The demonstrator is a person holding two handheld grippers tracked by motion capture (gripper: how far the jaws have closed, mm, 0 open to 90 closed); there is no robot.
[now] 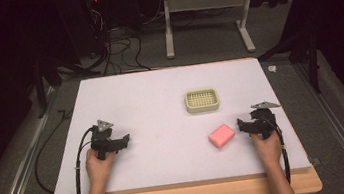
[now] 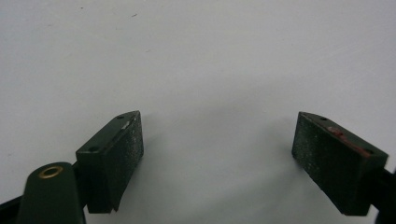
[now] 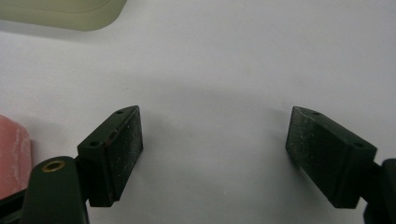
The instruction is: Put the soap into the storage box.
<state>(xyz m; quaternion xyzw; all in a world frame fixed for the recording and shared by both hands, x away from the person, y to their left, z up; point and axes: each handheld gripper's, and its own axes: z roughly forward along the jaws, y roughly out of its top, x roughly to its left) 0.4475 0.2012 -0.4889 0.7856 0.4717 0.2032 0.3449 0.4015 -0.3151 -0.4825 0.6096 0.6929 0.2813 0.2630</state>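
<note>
Both tools, left tool (image 1: 126, 139) and right tool (image 1: 239, 124), rested spread and empty on the worktop (image 1: 151, 110). Pink sponge (image 1: 221, 135) lay just beside the right tool; a skewed approach could shove it away.

Sponge (image 1: 221, 136) btwn grippers, dish (image 1: 202, 100) behind.

A pink rectangular block (image 1: 221, 135), sponge-like in look, lies flat on the white table surface (image 1: 153, 124), set at a slight angle toward the right side. A cream soap dish (image 1: 202, 100) with a gridded top sits upright behind it, near but apart, nothing resting on its grid.
</note>
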